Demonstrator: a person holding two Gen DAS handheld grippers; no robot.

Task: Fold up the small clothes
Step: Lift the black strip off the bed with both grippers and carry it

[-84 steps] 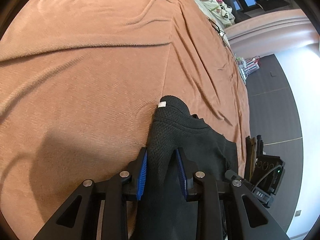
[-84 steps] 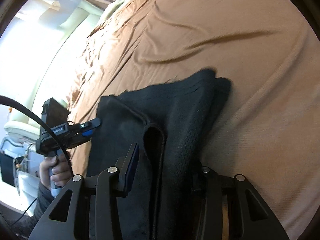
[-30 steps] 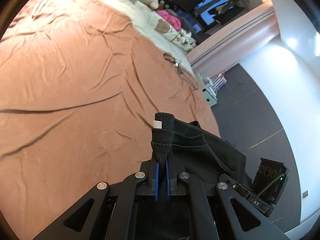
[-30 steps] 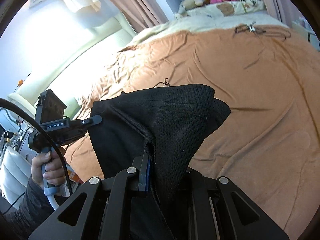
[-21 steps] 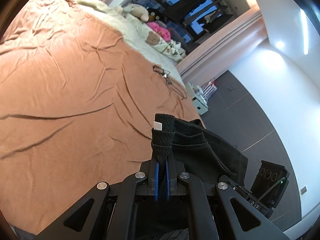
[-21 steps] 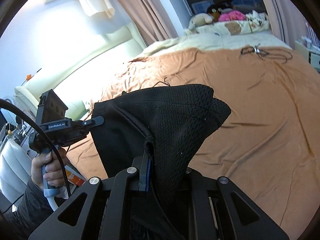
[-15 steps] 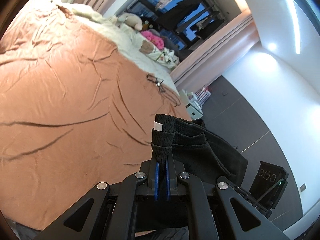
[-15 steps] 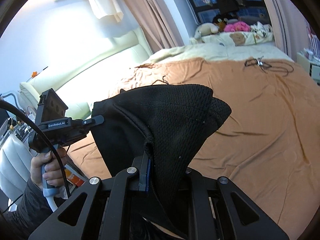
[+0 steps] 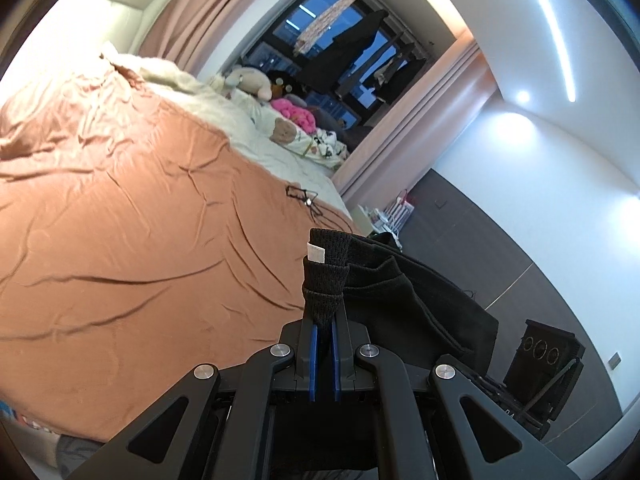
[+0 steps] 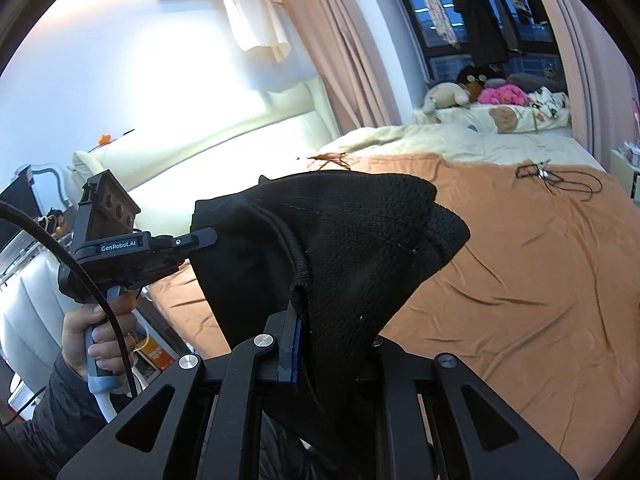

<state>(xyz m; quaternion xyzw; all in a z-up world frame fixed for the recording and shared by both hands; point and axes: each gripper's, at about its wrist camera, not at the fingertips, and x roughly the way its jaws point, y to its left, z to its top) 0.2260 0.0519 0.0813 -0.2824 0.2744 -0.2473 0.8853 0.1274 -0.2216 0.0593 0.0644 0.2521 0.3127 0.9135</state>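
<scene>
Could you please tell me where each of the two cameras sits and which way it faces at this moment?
Left wrist: on the left gripper, facing along its fingers over the brown bed cover toward the window; only the gripper shows.
Right wrist: on the right gripper, facing across the bed; the left hand shows.
Both share the black garment, clamped by each gripper.
</scene>
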